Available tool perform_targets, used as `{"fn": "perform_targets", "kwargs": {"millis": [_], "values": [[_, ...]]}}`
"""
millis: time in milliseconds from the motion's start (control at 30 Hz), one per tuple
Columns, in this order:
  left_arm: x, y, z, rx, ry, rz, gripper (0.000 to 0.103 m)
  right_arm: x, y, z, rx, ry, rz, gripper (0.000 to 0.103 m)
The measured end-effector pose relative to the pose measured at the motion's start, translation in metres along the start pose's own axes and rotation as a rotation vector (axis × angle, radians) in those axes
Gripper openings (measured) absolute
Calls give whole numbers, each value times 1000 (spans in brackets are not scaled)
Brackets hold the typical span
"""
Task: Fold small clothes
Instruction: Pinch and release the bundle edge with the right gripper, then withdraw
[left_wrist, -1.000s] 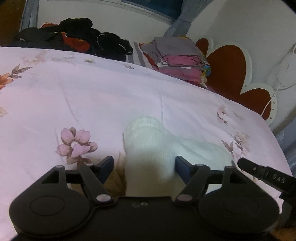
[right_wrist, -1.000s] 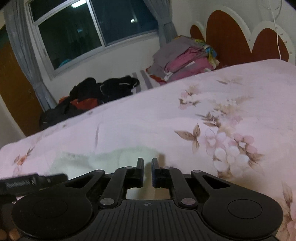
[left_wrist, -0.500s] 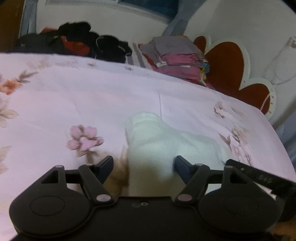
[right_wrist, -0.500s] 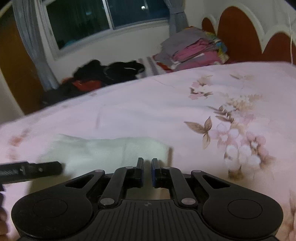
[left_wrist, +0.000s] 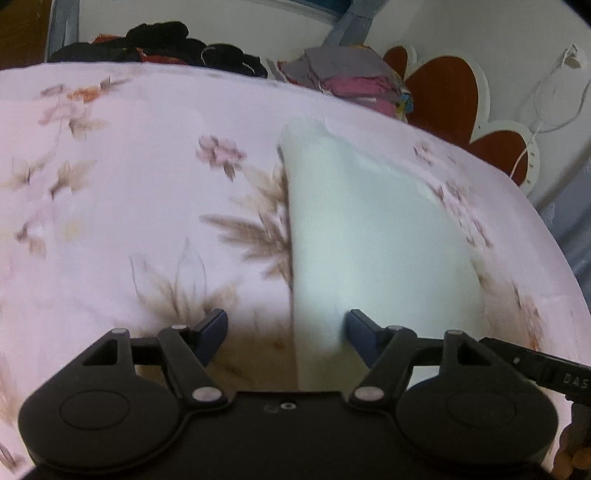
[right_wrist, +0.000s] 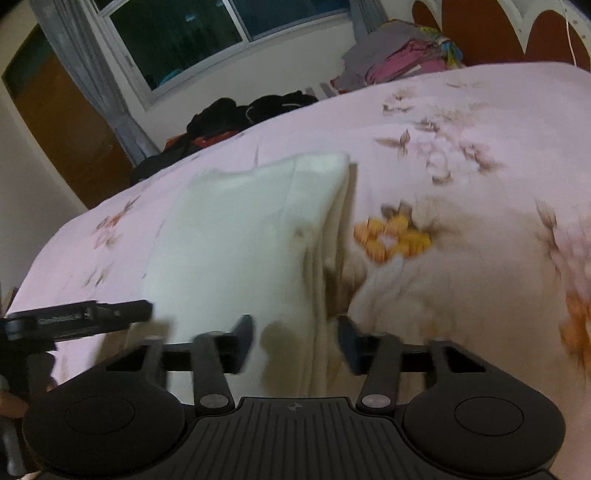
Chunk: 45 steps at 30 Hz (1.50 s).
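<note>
A small white garment (left_wrist: 365, 236) lies folded on the pink flowered bedsheet (left_wrist: 129, 184). In the left wrist view my left gripper (left_wrist: 286, 332) is open, its jaws wide, with the garment's near left edge between them. In the right wrist view the garment (right_wrist: 240, 236) lies ahead and to the left, its folded right edge showing several layers. My right gripper (right_wrist: 295, 339) is open, with that near right edge between its jaws. Each gripper's black body shows at the other view's edge.
A stack of folded grey and pink clothes (left_wrist: 354, 79) sits at the far end of the bed by the red and white headboard (left_wrist: 461, 99). A heap of dark clothes (right_wrist: 251, 110) lies under the window (right_wrist: 229, 33). A white cable (left_wrist: 546, 92) hangs on the wall.
My right gripper has opened from shut. Both grippers have drawn back and risen, so the garment now stretches away in front of them. The left gripper stayed open.
</note>
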<state>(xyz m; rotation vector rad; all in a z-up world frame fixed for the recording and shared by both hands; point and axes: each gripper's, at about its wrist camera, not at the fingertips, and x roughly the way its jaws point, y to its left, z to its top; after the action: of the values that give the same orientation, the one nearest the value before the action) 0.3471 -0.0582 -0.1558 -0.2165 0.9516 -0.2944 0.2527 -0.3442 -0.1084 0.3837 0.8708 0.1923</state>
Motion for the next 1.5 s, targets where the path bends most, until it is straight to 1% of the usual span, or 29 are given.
{"fn": "perform_targets", "kwargs": {"millis": [67,167,200,267,300,333,400,433,500,533,567,600,633,700,800,900,1000,1067,1200,1267,1300,1333,1367,1400,1500], "values": [[-1,-5,-6,23,-8,5,69,-4,4,-9,-15,14,4,41],[0,-9,-9,24,-11,12,69,-7,11,-19,-52,38,0,38],[0,-11,-10,26,-12,15,69,-5,12,-21,-64,44,-11,34],[0,-16,-12,39,-12,21,69,-4,10,-23,-46,44,-18,23],[-1,-18,-14,47,-13,28,69,-4,10,-22,-45,38,-25,14],[-1,-19,-16,52,-14,33,69,-5,11,-22,-63,32,-30,9],[-1,-22,-18,52,-14,33,69,-6,14,-23,-109,40,-39,6],[-2,-25,-19,52,-9,28,69,-7,15,-24,-133,40,-48,5],[-4,-27,-22,48,0,5,68,-15,14,-24,-163,14,-80,5],[-5,-30,-24,44,9,-12,68,-15,11,-25,-177,13,-105,3],[-4,-33,-26,50,15,-15,68,-11,9,-28,-194,29,-135,1],[-3,-37,-29,72,16,-9,68,-7,4,-32,-193,44,-142,1],[-3,-40,-30,88,13,-4,69,-7,2,-34,-191,42,-139,1],[-4,-39,-31,83,20,-8,69,-9,4,-30,-202,49,-131,1],[-10,-38,-27,65,33,-9,68,-22,5,-23,-175,11,-105,2],[-21,-37,-21,49,-3,-3,69,-35,15,-11,-190,-63,-102,2],[-30,-37,-7,28,-53,8,72,-35,25,7,-206,-106,-91,3],[-29,-37,4,18,-72,18,73,-29,29,18,-212,-120,-91,3],[-21,-38,28,0,-100,41,74,-16,35,39,-185,-147,-65,4],[-16,-39,37,-2,-103,48,75,-9,38,49,-183,-153,-60,11],[-13,-39,40,-1,-102,52,76,-5,39,53,-186,-157,-60,34],[-11,-39,42,2,-100,55,76,-3,40,56,-187,-166,-64,64],[-9,-40,44,5,-99,59,76,-1,42,60,-191,-184,-63,67],[-6,-40,46,10,-99,64,76,1,43,62,-200,-194,-65,67],[3,-39,52,13,-87,73,76,13,45,70,-203,-187,-86,66]]}}
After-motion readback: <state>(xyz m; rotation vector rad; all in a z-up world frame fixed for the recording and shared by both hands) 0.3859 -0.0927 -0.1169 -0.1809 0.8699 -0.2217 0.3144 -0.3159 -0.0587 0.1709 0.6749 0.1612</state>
